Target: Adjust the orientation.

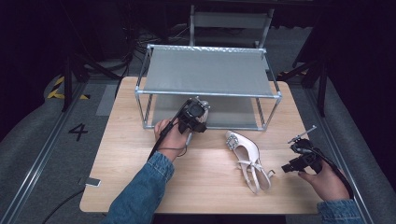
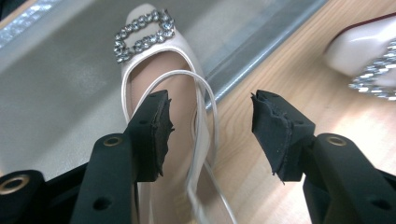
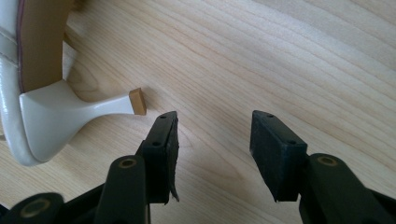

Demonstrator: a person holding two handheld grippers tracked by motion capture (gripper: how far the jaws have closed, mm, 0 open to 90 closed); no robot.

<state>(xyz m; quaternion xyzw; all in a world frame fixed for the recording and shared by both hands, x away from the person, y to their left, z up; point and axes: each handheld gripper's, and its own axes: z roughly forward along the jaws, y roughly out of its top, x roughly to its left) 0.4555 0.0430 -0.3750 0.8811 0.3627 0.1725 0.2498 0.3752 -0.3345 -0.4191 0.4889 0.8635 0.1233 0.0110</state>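
Shoe (image 2: 154, 70) on lower shelf (image 2: 60, 93), between open left hand-held gripper (image 2: 210, 133) jaws.

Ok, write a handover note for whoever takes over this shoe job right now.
Left tool: open, at the rack's lower shelf; the first shoe lies between its jaws, unpinched, toe on the shelf, heel end over the shelf's front rail.
Right tool: open, holding nothing, beside the second shoe's heel.
Second shoe: lying on its side on the table.
Done: first shoe partly shelved.
Left: probably seat it fully, then shelve the second.
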